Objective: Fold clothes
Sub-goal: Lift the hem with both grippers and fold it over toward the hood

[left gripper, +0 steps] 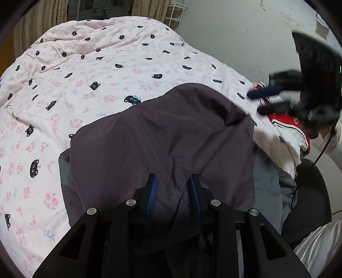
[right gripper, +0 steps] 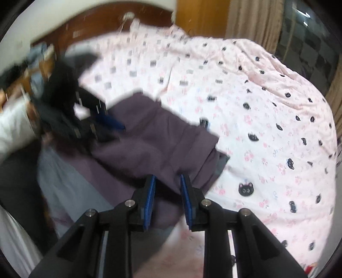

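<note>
A purple garment [left gripper: 162, 136] lies partly folded on the pink cat-print quilt [left gripper: 96, 74], with a grey layer [left gripper: 265, 181] showing under its right side. My left gripper [left gripper: 173, 179] hovers just over its near part, open, with a raised fold of the cloth between the blue pads and not pinched. In the right wrist view the same purple garment [right gripper: 162, 139] lies ahead. My right gripper [right gripper: 167, 179] stands open over its near corner, nothing pressed between the pads. Each gripper shows blurred in the other's view: the right gripper [left gripper: 258, 101] and the left gripper [right gripper: 106, 126].
A red and white garment [left gripper: 286, 126] lies at the quilt's right edge. A white wire rack [left gripper: 175, 15] and curtains stand beyond the bed. A wooden headboard [right gripper: 85, 23] is at the far left. A person's white sleeve [right gripper: 12, 126] shows at left. Bare quilt [right gripper: 267, 107] stretches right.
</note>
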Demonstrator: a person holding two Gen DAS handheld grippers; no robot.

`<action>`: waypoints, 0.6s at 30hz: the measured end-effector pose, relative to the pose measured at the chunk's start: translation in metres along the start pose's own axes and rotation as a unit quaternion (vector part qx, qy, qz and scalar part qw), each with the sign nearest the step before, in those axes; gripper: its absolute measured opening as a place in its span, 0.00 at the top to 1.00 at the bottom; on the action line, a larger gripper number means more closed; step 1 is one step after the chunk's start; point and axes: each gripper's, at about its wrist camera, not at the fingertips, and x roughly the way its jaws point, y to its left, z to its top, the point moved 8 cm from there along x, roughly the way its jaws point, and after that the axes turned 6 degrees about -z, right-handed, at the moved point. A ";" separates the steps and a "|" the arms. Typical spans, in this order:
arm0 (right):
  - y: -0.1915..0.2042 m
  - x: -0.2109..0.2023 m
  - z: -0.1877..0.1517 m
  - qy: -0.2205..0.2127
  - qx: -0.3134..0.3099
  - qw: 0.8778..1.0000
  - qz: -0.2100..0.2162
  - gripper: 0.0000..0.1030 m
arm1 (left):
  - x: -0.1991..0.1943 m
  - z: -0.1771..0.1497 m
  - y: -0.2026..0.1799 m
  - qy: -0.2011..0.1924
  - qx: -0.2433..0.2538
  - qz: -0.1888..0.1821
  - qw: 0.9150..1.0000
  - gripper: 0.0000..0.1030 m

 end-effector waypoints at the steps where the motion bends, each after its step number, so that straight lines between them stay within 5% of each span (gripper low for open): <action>1: 0.000 -0.005 0.008 -0.012 0.013 1.000 0.012 0.75 | 0.000 0.000 0.000 0.001 0.001 -0.003 1.000 0.74; 4: 0.004 -0.008 0.033 -0.034 0.040 0.998 0.019 0.75 | -0.001 0.000 0.000 0.000 0.001 -0.007 1.000 0.74; 8: 0.026 0.026 0.041 -0.003 0.013 1.000 -0.003 0.75 | 0.000 -0.001 0.001 -0.001 -0.008 -0.014 1.000 0.74; 11: 0.049 0.056 0.022 0.048 -0.026 0.998 -0.008 0.75 | 0.003 -0.002 0.004 0.004 -0.010 -0.014 1.000 0.74; 18: 0.077 0.076 -0.032 0.071 -0.102 0.991 -0.046 0.71 | 0.013 -0.007 0.001 0.027 0.002 -0.015 1.000 0.72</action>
